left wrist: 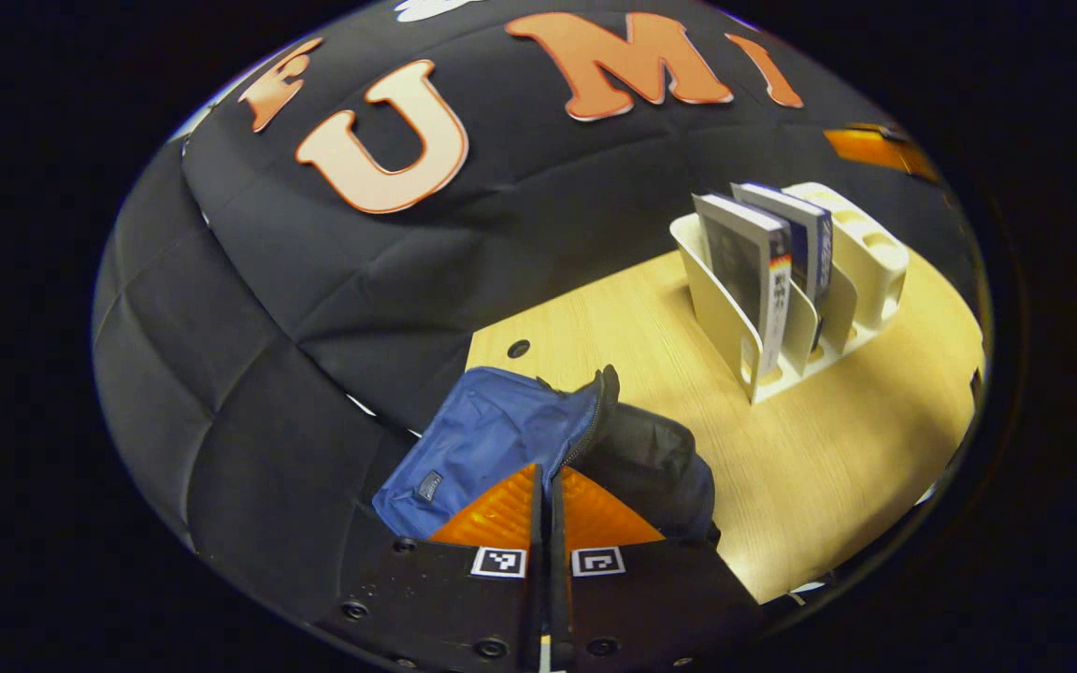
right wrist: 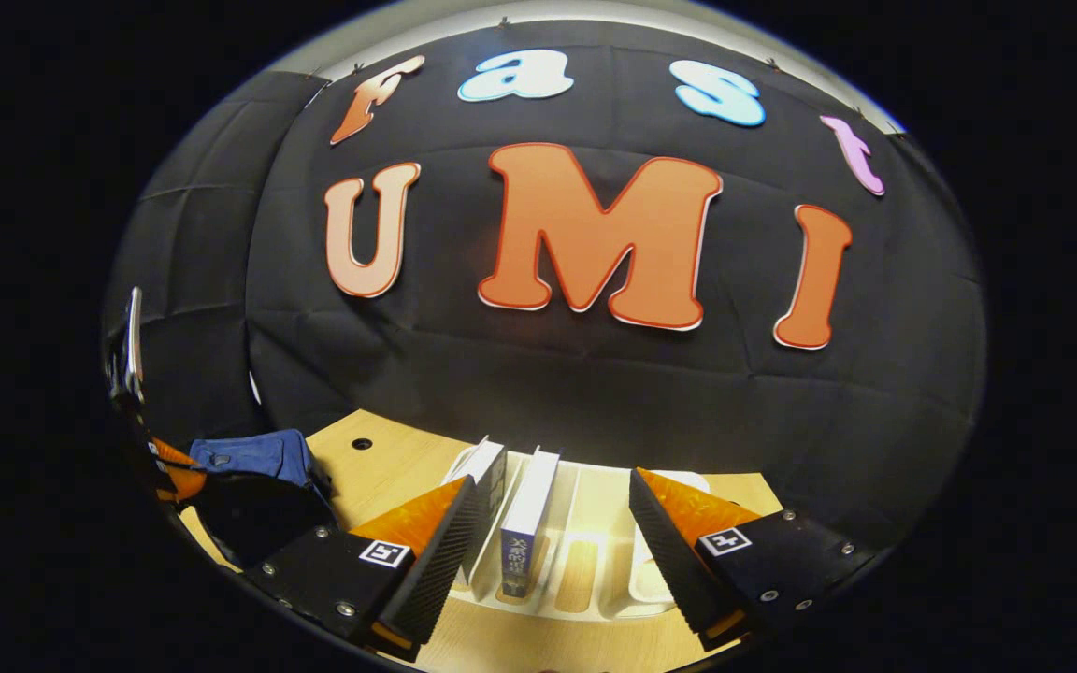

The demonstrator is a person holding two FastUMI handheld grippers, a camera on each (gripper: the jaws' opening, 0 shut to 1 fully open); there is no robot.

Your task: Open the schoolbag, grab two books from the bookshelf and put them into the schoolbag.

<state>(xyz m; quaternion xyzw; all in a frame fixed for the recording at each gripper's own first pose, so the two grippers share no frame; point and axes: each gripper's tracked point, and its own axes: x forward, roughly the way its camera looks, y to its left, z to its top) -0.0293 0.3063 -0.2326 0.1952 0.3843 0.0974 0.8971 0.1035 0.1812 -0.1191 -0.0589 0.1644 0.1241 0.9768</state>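
Left gripper view: we count one blue schoolbag (left wrist: pixel 492 439) on the wooden table (left wrist: pixel 838 467), its mouth gaping at 6 o'clock.
Left gripper (left wrist: pixel 548 495): our fingers are pressed together right at the bag's opening; whether they pinch fabric, we cannot tell.
Books: two, first book (left wrist: pixel 752 271) and second book (left wrist: pixel 805 245), upright in one white bookshelf (left wrist: pixel 861 280) at 2 o'clock.
Right gripper (right wrist: pixel 548 528): ours spread wide, the second book between the fingers, untouched.
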